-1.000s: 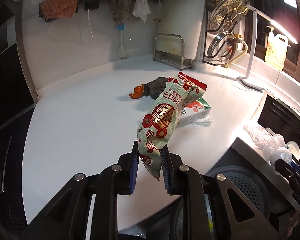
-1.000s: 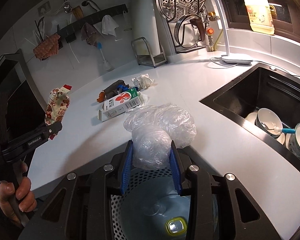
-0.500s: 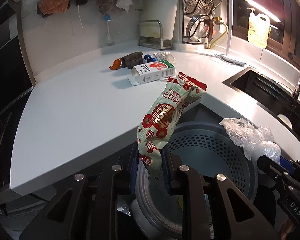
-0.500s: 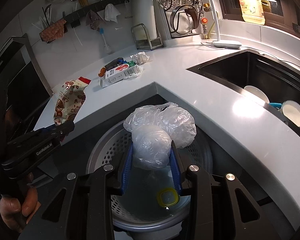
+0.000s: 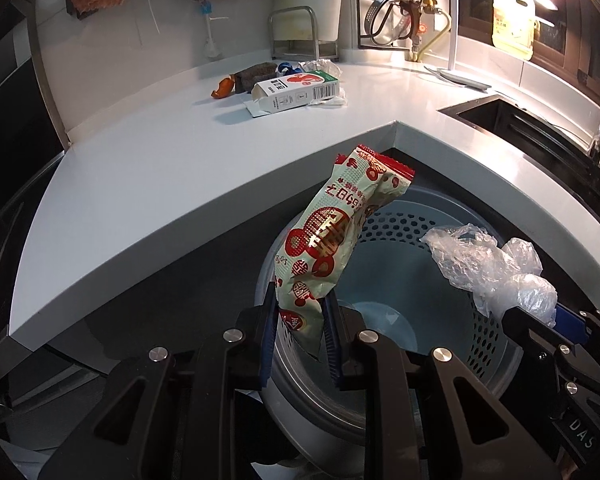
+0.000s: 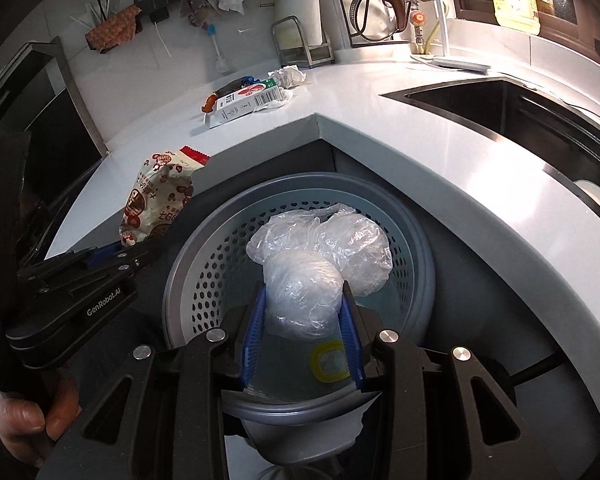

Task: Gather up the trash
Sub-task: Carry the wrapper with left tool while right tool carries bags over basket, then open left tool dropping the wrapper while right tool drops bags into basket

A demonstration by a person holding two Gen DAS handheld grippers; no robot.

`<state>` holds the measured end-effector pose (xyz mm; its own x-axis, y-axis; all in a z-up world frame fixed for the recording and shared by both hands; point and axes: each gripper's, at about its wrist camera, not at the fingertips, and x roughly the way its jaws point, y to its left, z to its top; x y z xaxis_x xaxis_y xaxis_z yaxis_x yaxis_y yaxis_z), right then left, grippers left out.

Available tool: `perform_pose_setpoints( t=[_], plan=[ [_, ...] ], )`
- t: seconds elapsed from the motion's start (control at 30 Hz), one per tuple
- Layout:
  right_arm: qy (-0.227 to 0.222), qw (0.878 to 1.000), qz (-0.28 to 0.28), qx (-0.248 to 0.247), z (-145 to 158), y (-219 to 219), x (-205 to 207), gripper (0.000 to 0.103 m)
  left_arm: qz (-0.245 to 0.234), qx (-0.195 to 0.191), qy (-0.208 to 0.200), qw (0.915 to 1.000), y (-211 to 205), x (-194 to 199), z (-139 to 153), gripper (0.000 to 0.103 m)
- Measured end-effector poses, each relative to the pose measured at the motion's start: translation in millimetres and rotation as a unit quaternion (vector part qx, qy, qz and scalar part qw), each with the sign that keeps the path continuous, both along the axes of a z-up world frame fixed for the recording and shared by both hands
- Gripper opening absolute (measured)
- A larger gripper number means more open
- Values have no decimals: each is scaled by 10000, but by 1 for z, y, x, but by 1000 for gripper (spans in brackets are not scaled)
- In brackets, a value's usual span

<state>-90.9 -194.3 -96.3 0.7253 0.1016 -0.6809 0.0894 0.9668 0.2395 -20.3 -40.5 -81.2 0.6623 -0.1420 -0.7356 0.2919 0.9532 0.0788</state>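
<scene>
Below the corner of the white kitchen counter point(image 5: 172, 168) stands the perforated grey bin point(image 6: 416, 240), and both our loads hang over its mouth. Our right gripper point(image 6: 303, 316) is clamped on the crumpled clear plastic bag point(image 6: 320, 256), well inside the rim; our left gripper point(image 5: 300, 328) pinches the snack wrapper point(image 5: 332, 240) by its lower end, right above the near rim. We should bring the wrapper further inward before parting the jaws, since it looks light and may catch the edge. Farther back, the milk carton point(image 5: 296, 90) and scraps beside it remain on the counter.
</scene>
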Motion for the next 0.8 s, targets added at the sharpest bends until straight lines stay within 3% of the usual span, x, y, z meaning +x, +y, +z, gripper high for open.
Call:
perform_pose_setpoints(
  t=[0.5,0.6,0.63,0.67,0.8],
  plan=[
    [173,9998,42,-3,-11,3,8,37,0,-1,126,9999,2,-3,-4,34],
    [148,9999,-20,-24,-11,1,8,57,26,12,129,9999,3,-3,-4,47],
    [109,9999,-47,-7,-10,0,7,63,39,-3,128,9999,4,-3,-3,58],
    [96,9999,-53,16,-10,-1,7,64,54,-26,111,9999,5,-4,-3,63],
    [119,9999,-84,23,-11,-3,7,64,93,-4,110,9999,7,-4,-3,63]
  ],
)
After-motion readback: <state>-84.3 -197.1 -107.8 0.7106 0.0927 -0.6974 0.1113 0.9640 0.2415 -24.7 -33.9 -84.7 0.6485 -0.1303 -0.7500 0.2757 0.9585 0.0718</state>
